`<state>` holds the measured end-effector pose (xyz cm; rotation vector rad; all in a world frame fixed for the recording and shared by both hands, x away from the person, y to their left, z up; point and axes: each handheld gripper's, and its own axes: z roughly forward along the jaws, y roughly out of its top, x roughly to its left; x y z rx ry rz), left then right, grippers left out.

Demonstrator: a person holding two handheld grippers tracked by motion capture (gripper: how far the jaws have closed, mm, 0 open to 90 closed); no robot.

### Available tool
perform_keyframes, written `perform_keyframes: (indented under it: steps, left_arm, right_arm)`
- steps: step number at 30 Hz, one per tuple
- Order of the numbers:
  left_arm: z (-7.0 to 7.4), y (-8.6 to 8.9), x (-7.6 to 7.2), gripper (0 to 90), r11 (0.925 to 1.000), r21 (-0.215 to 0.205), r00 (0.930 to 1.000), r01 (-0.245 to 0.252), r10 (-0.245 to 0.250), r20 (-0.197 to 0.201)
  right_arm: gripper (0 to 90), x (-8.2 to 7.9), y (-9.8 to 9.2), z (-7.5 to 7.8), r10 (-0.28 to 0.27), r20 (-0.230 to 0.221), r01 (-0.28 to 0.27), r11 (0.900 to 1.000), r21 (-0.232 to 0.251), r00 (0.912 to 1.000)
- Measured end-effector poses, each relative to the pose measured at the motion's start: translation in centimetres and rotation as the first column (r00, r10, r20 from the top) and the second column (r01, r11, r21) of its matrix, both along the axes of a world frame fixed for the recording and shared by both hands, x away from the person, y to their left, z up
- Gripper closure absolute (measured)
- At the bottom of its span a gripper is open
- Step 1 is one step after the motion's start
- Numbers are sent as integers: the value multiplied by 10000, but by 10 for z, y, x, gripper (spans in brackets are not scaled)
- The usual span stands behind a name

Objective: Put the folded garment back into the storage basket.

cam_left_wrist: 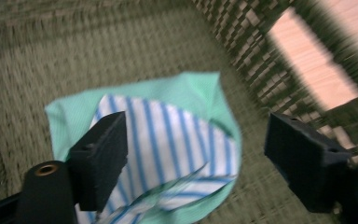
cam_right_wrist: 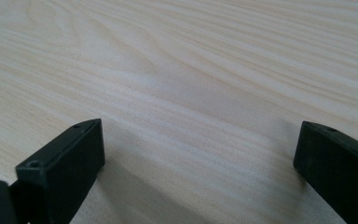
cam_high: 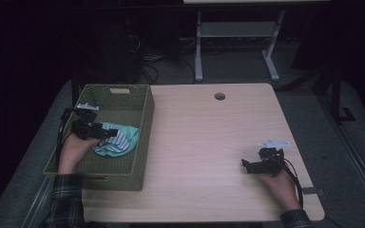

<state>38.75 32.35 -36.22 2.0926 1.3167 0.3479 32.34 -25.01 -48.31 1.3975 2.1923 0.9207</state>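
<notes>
A folded cloth (cam_high: pixel 119 140), mint green with a blue-and-white striped part, lies on the floor of the olive woven basket (cam_high: pixel 145 109) at the table's left. My left gripper (cam_high: pixel 110 132) hovers just above the cloth's left side, inside the basket. In the left gripper view the cloth (cam_left_wrist: pixel 168 135) lies below and between wide-apart jaws, and the pads (cam_left_wrist: pixel 105 158) do not press on it. My left gripper (cam_left_wrist: pixel 196 158) is open. My right gripper (cam_high: pixel 244 165) rests low over the bare wood at the table's right front, open (cam_right_wrist: pixel 198 163) with nothing between its jaws.
The basket's woven wall (cam_left_wrist: pixel 261 79) with a handle cut-out rises right beside the left gripper's far jaw. A round cable hole (cam_high: pixel 219 96) sits near the table's far edge. Beyond the table stand a white desk frame (cam_high: pixel 237 42) and cables on the dark floor.
</notes>
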Motion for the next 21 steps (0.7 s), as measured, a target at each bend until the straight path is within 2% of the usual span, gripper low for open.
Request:
perform_keyframes:
  steps: [5,8,12,15,16,18,21]
  left_arm:
    - [17,-18,-8,174,9986,-274,9986,447,-439,297]
    - [21,-25,-10,174,9973,-351,9971,651,-636,427]
    - [29,-44,-15,174,9907,-668,9910,1189,-1142,697]
    - [31,-51,-17,174,9863,-840,9877,1422,-1359,770]
    - [33,-59,-18,174,9821,-944,9843,1633,-1556,839]
    - [34,-67,-21,174,9785,-1094,9820,1749,-1653,914]
    - [35,-79,-23,174,9742,-1041,9770,2002,-1906,956]
  right_arm:
    - [14,0,0,0,15,2,-15,10000,4,10000]
    - [14,1,0,0,21,-5,-21,10000,-3,10000]
    - [14,1,0,0,23,-10,-23,10000,-8,10000]
    - [14,1,0,0,50,4,-50,10000,-38,10000]
    - [14,1,1,0,34,-7,-34,10000,-29,10000]
    - [14,1,1,0,29,-8,-29,10000,-32,10000]
    - [14,1,1,0,23,-12,-23,10000,-28,10000]
